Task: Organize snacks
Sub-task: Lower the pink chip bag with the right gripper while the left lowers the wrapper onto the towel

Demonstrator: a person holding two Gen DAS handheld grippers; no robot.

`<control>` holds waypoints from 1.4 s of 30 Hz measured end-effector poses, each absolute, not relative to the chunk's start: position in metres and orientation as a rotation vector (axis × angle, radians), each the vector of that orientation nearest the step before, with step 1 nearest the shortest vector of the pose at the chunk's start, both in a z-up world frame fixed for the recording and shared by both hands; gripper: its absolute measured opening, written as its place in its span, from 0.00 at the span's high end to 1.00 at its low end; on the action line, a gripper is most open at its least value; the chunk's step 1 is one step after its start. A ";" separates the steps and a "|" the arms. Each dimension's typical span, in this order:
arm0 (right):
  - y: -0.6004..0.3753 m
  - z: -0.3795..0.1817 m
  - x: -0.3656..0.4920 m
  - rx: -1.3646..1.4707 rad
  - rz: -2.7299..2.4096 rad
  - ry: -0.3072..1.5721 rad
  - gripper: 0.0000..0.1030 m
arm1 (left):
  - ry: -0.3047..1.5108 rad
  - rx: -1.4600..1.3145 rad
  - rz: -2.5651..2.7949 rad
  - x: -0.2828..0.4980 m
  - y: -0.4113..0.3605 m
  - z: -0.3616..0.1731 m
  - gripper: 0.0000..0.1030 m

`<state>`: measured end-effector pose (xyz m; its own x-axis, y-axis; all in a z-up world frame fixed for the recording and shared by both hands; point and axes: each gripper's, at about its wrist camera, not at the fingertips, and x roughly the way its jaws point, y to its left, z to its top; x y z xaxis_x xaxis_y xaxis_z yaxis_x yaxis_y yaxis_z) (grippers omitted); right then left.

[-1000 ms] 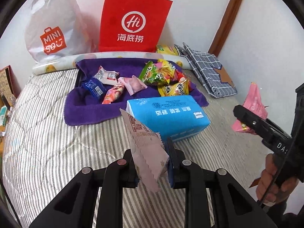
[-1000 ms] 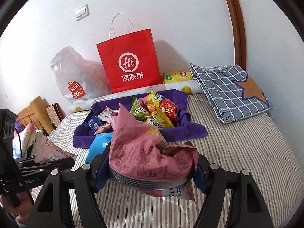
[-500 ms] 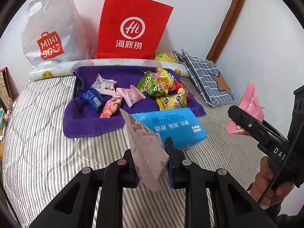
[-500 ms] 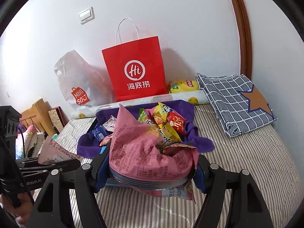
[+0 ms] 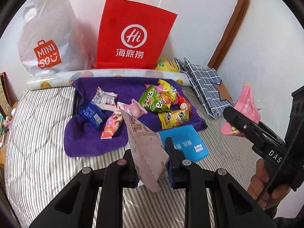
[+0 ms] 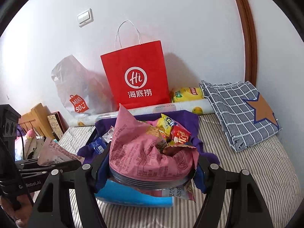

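- At the far left, a white Miniso bag (image 5: 45, 38) leans on the wall at the head of the bed (image 5: 38, 133), beside a red paper bag (image 5: 133, 36); either could be where the snacks go, though that is only a guess.
- On the purple towel (image 5: 91, 142) lie loose snacks: a blue packet (image 5: 92, 113), a white packet (image 5: 104, 99), a pink-striped packet (image 5: 112, 126) and a pile of green, yellow and red packets (image 5: 163, 102). They sit crowded together, so a low pass could knock them off the towel.
- The left tool (image 5: 152, 163) is clamped on a pale pink wrapper (image 5: 146, 148), gripping only its lower part. The wrapper stands tall and tilted above the jaws; being thin and floppy, it could slide out or fold if swung quickly.
- A blue tissue pack (image 5: 184, 144) lies just beyond that tool, at the towel's near edge, and could catch a dangling wrapper.
- The right tool (image 6: 152, 171) is clamped on a crumpled pink snack bag (image 6: 148, 152), its jaws about half apart around the bulky bag. The bag's top looks open and torn, so tipping it could spill the contents.
- Both tools are held in the air near each other; crossing paths could make them collide.
- At the far right lies a folded checked cloth (image 6: 239, 112).
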<state>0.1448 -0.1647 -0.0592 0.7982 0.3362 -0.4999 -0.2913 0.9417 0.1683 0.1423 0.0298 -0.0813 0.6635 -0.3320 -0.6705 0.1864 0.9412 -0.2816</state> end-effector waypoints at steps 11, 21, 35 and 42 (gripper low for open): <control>-0.145 -0.048 0.178 0.074 0.370 0.535 0.32 | 0.774 -0.196 -0.271 0.174 0.042 -0.067 0.79; -0.137 -0.038 0.215 0.078 0.389 0.516 0.32 | 0.756 -0.179 -0.255 0.214 0.052 -0.056 0.79; -0.121 -0.055 0.276 0.113 0.436 0.564 0.32 | 0.787 -0.210 -0.229 0.281 0.067 -0.077 0.79; -0.111 -0.087 0.285 0.072 0.478 0.636 0.32 | 0.851 -0.201 -0.207 0.305 0.076 -0.107 0.79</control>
<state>0.2852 -0.1105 -0.0868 0.6999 0.4503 -0.5543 -0.4072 0.8893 0.2083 0.3046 0.0763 -0.1074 0.6418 -0.2599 -0.7215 0.1001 0.9612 -0.2572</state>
